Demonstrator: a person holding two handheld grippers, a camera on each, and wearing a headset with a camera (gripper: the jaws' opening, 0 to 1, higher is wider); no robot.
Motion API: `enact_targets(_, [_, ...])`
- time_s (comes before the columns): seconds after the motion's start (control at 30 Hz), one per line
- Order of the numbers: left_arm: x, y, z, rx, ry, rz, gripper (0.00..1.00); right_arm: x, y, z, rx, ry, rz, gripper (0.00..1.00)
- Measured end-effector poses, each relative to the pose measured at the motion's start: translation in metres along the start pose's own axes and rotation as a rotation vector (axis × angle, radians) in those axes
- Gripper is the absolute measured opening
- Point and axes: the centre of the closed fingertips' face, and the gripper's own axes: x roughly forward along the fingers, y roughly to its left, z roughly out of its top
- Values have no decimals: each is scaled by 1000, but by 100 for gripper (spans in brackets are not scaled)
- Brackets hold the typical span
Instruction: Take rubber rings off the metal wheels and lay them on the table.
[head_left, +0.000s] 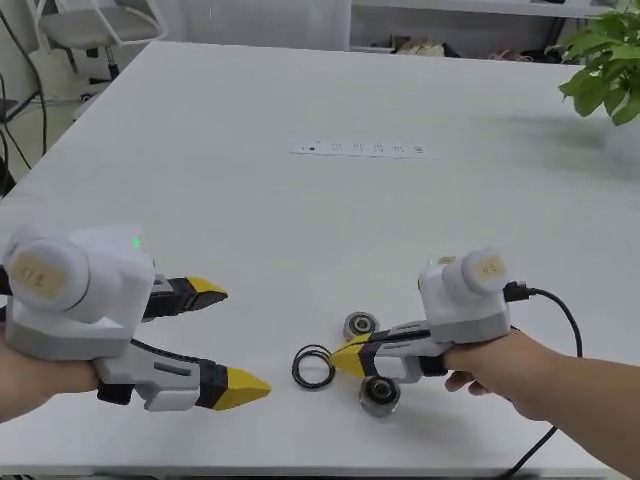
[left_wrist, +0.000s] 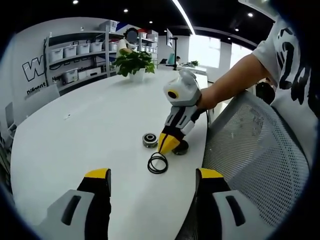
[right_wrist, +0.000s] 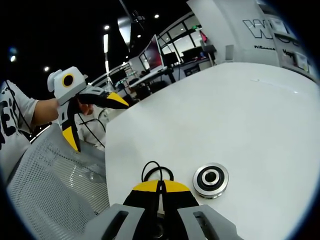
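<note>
Black rubber rings (head_left: 313, 367) lie in overlapping loops on the white table (head_left: 330, 220), also seen in the left gripper view (left_wrist: 157, 163) and past the tips in the right gripper view (right_wrist: 157, 170). One metal wheel (head_left: 360, 324) (left_wrist: 149, 140) (right_wrist: 211, 180) lies flat just beyond them. A second wheel (head_left: 380, 393) (left_wrist: 181, 147) sits under my right gripper. My right gripper (head_left: 345, 358) (left_wrist: 166, 145) (right_wrist: 160, 186) is shut, its yellow tips at the rings' edge; I cannot tell whether it pinches them. My left gripper (head_left: 235, 340) (left_wrist: 154, 176) (right_wrist: 75, 107) stands open to the left of the rings.
A white strip with small marks (head_left: 362, 149) lies mid-table. A green plant (head_left: 605, 75) stands at the far right. A mesh chair back (left_wrist: 255, 150) is beside the table's near edge. A black cable (head_left: 560, 310) trails from my right gripper.
</note>
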Motion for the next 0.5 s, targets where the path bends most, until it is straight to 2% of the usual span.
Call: enact_targets(0.5, [-1, 1, -4, -4, 8, 0, 67, 3, -2, -1, -2, 11, -11, 0])
